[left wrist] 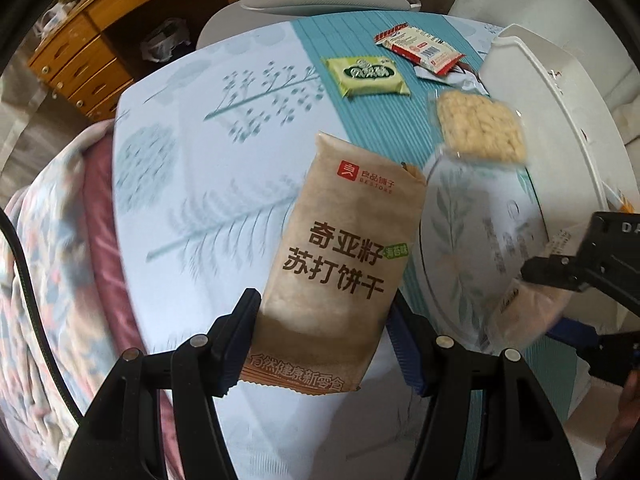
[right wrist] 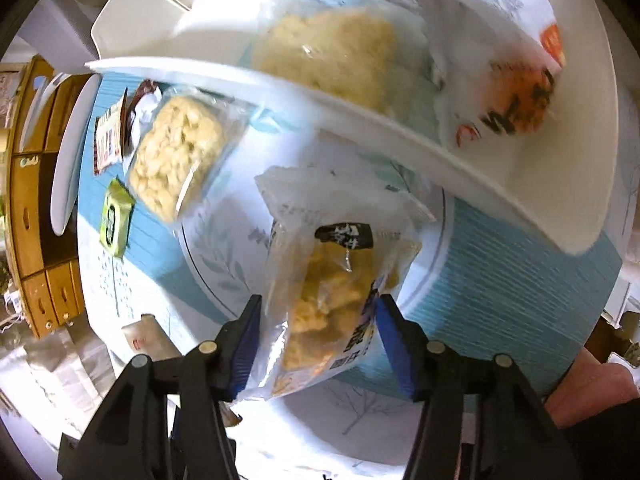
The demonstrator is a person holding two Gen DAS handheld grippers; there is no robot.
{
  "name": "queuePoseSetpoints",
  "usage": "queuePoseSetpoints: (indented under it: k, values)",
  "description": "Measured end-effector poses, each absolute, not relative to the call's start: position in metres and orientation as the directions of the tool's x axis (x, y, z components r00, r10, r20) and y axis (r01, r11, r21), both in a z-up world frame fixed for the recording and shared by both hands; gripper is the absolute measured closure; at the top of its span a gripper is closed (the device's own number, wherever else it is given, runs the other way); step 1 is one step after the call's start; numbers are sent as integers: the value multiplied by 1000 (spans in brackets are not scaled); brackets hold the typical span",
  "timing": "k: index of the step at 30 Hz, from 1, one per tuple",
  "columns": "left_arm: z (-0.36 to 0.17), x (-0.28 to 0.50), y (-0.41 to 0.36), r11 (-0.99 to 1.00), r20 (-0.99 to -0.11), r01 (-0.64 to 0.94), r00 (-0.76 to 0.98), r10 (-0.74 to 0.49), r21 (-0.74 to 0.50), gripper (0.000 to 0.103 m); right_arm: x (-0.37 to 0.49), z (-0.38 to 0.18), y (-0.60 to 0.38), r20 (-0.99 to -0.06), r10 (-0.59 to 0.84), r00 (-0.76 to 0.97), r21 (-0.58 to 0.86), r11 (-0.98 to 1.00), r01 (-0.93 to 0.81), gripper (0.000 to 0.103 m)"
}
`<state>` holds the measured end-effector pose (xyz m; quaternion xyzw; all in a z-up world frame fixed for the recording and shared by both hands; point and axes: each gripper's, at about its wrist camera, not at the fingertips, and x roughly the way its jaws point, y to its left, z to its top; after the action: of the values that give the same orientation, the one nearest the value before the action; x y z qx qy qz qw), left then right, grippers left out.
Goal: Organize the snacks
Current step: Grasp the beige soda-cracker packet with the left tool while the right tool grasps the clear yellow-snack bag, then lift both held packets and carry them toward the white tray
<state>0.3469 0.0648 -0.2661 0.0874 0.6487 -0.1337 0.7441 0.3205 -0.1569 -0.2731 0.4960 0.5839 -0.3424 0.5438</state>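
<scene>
In the left wrist view my left gripper is shut on the lower end of a brown cracker packet with dark printed characters, held above the tablecloth. My right gripper is shut on a clear packet of golden snack pieces; from the left wrist view the same right gripper shows at the right edge with that clear packet blurred. Just beyond stands a white tray, which holds a pale rice cake pack and an orange and white bag.
On the teal stripe of the cloth lie a clear pack of pale puffed cake, a green packet and a red and white packet. The white tray stands at the right. Wooden drawers and a quilt flank the table's left.
</scene>
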Motion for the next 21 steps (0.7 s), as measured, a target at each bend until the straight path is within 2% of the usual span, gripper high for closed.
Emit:
queuePoseSetpoints:
  k: [11,21]
  values:
    - [-232,272,92,961,-986,267,126,-111,-74,42,273,-278,-151,-985,140,98,149,425,893,47]
    - [-207,217,85,930,-943,291,176,-282,-223,42,249,-268,-126,-974,90,208,220,600,769,50]
